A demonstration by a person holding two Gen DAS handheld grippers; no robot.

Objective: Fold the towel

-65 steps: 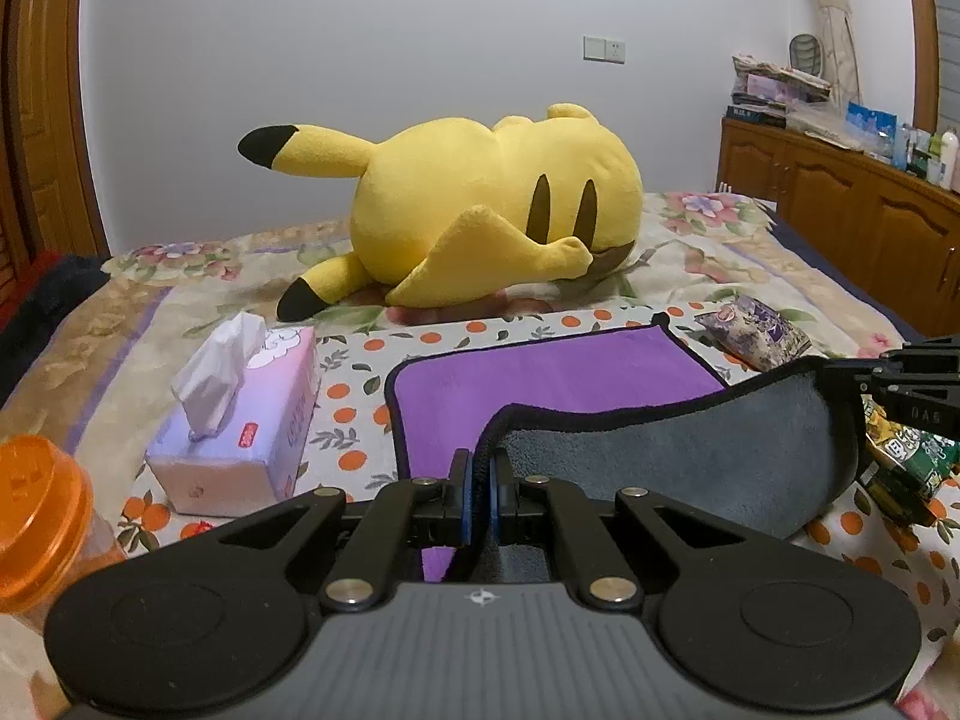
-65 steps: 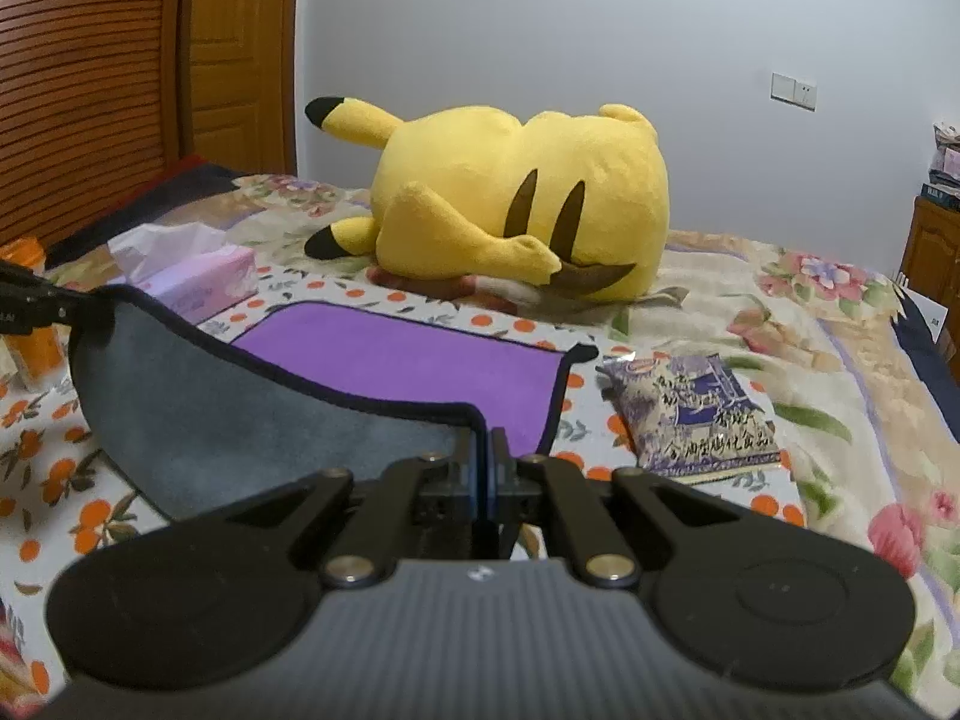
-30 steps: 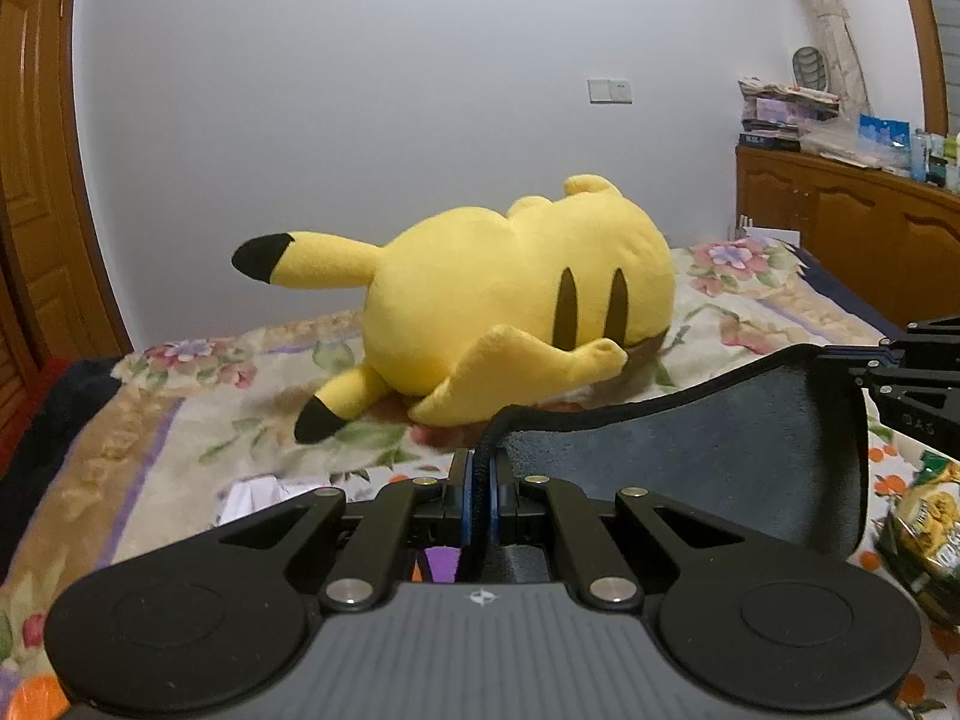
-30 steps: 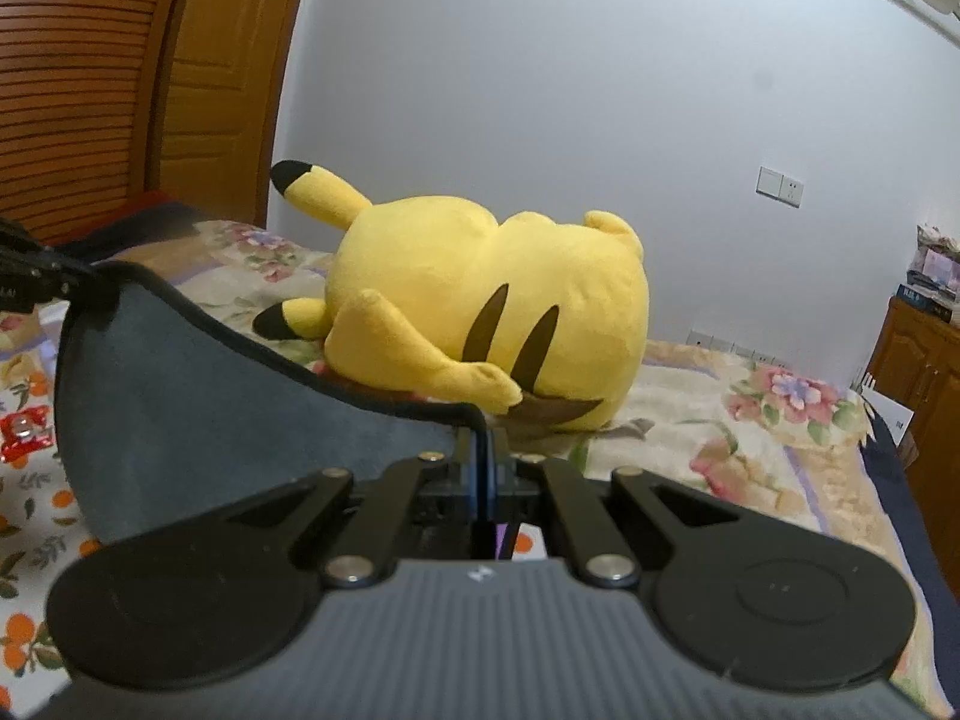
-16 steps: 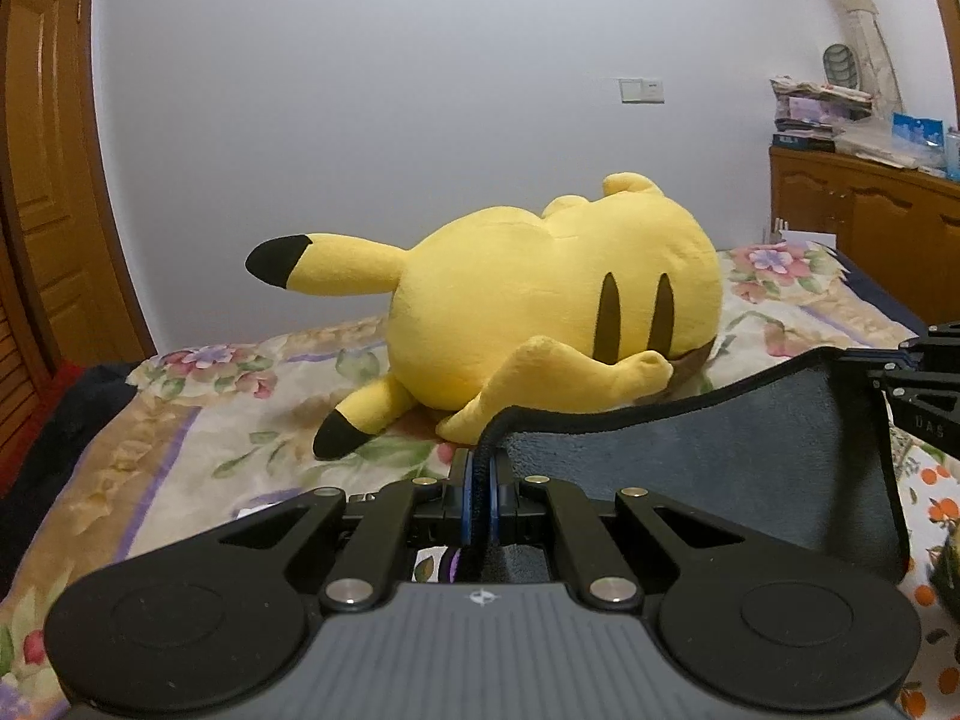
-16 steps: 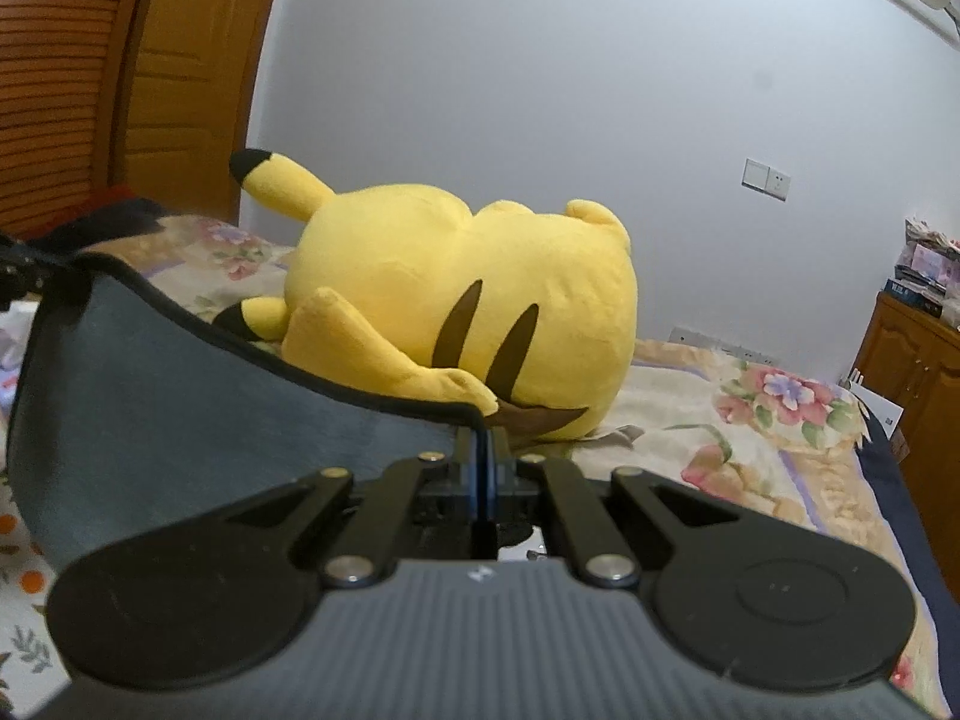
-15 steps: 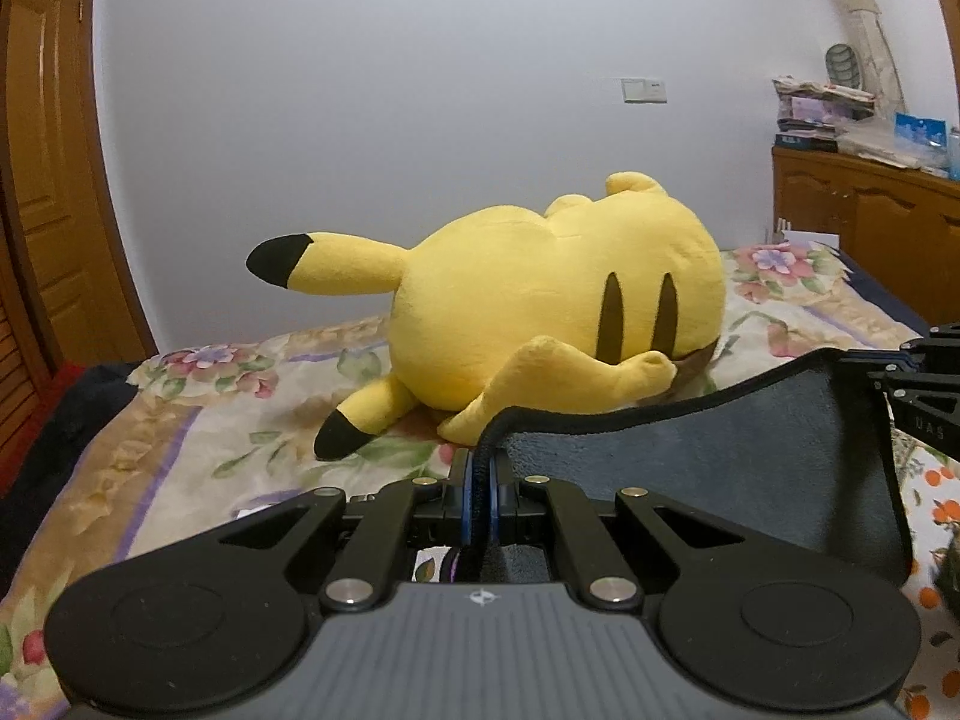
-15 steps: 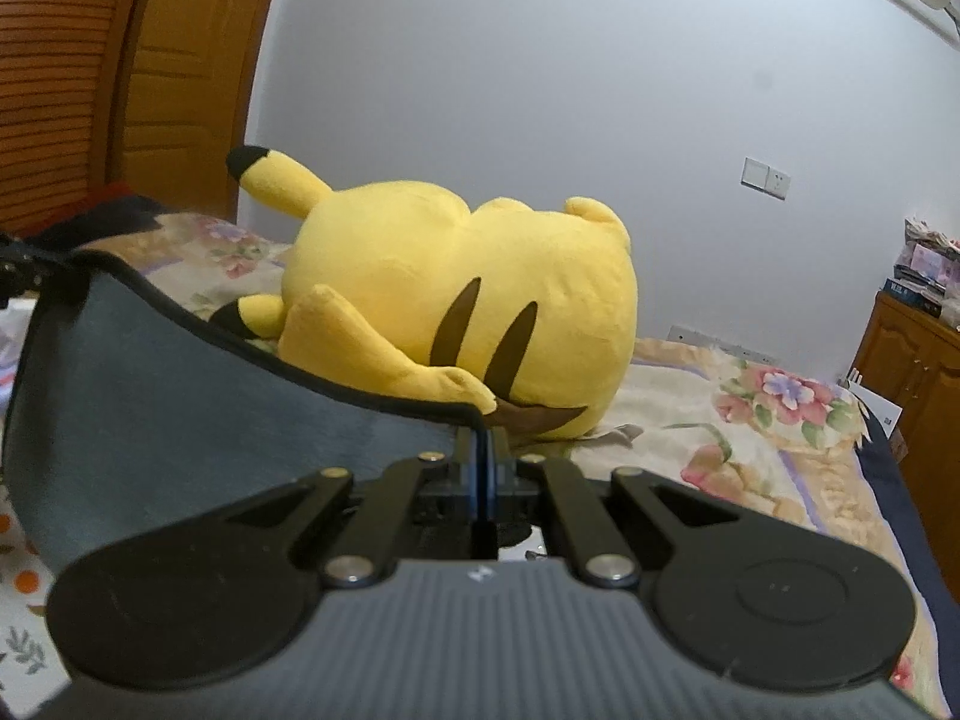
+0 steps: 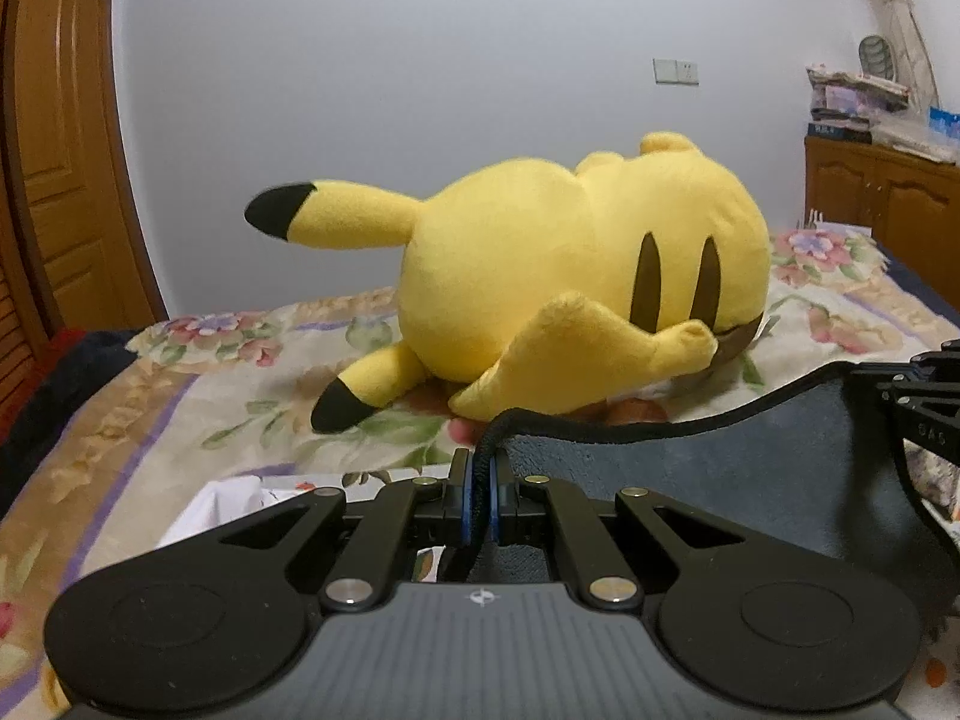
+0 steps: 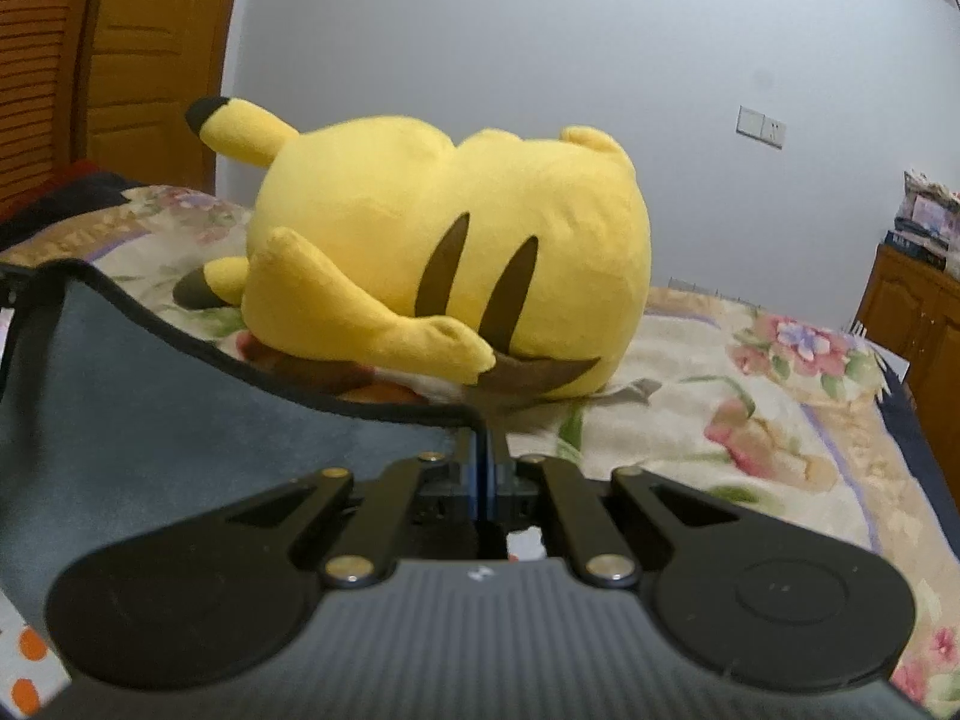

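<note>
The towel is grey on the side facing me, with a black hem. My left gripper is shut on one corner of it. My right gripper is shut on the other corner, and its body shows at the right edge of the left wrist view. The towel edge hangs stretched in a shallow sag between the two grippers, above the bed. In the right wrist view the grey towel fills the lower left. Its purple side is hidden.
A big yellow plush toy lies on the floral bedspread just beyond the towel; it also shows in the right wrist view. A white tissue pokes up at lower left. A wooden cabinet stands at right, a wooden door at left.
Both grippers have carried the towel edge up and forward toward the plush toy. The purple part on the bed has dropped out of sight. The plush looms larger.
</note>
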